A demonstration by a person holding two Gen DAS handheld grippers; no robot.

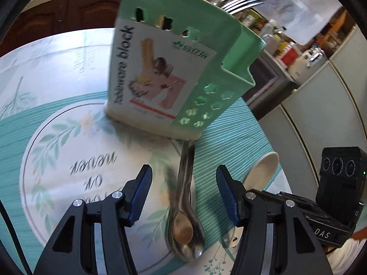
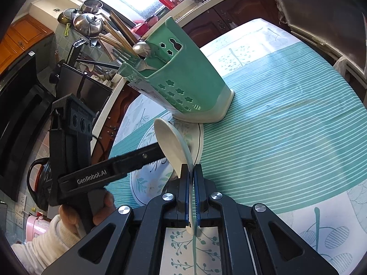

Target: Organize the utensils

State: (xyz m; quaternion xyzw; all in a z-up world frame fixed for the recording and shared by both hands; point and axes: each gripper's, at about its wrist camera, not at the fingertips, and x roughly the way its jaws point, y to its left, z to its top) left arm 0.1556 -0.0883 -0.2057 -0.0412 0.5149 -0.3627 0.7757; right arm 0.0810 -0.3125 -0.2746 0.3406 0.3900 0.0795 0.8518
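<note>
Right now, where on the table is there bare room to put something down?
Free: the striped cloth right of the green holder. Crowded: in front of the holder, where the metal spoon lies between the left gripper jaws beside the white spoon.

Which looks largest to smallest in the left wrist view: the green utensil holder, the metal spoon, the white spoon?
1. Green utensil holder, by far the largest.
2. Metal spoon.
3. White spoon, partly hidden behind a gripper finger, so its true rank against the metal spoon is unsure.
</note>
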